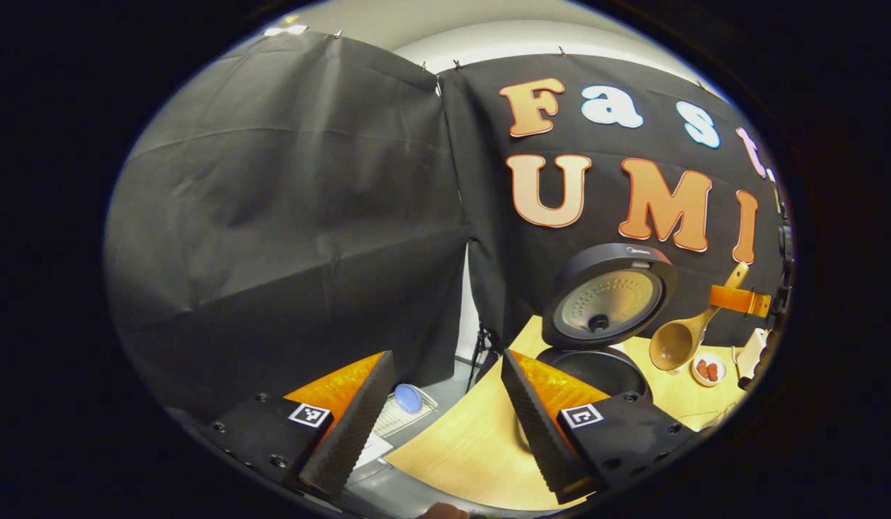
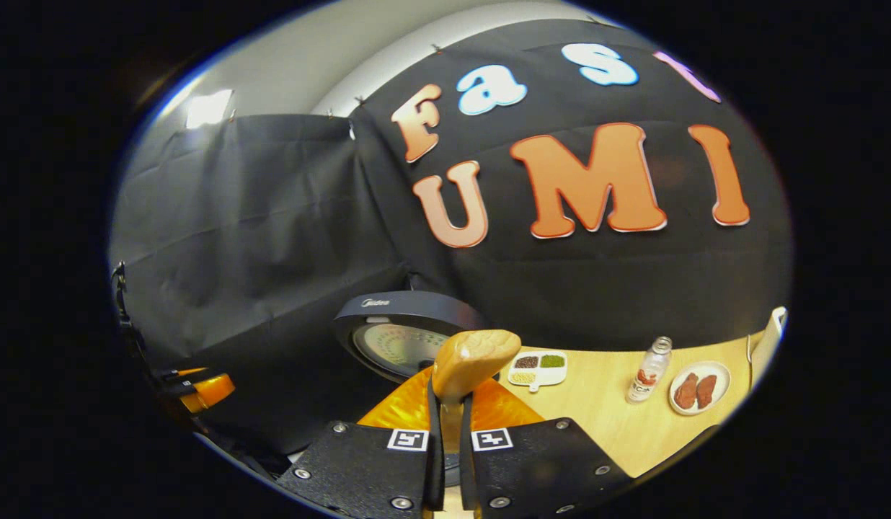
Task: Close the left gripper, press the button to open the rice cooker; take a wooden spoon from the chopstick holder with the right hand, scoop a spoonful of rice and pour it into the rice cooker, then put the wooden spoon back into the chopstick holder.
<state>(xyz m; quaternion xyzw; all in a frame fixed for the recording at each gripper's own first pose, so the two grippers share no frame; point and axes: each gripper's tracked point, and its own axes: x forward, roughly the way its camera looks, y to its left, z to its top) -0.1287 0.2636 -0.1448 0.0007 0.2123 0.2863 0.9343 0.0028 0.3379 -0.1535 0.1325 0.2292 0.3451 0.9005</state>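
Wooden spoon clenched in our right gripper, rice cooker near the worktop's back edge with lid up — button done; left gripper released — scooping, pouring, returning remain, we judge.

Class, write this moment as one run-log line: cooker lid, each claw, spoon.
rice cooker lid: open | left claw: open, holding nothing | right claw: shut on wooden spoon | spoon bowl near the cooker
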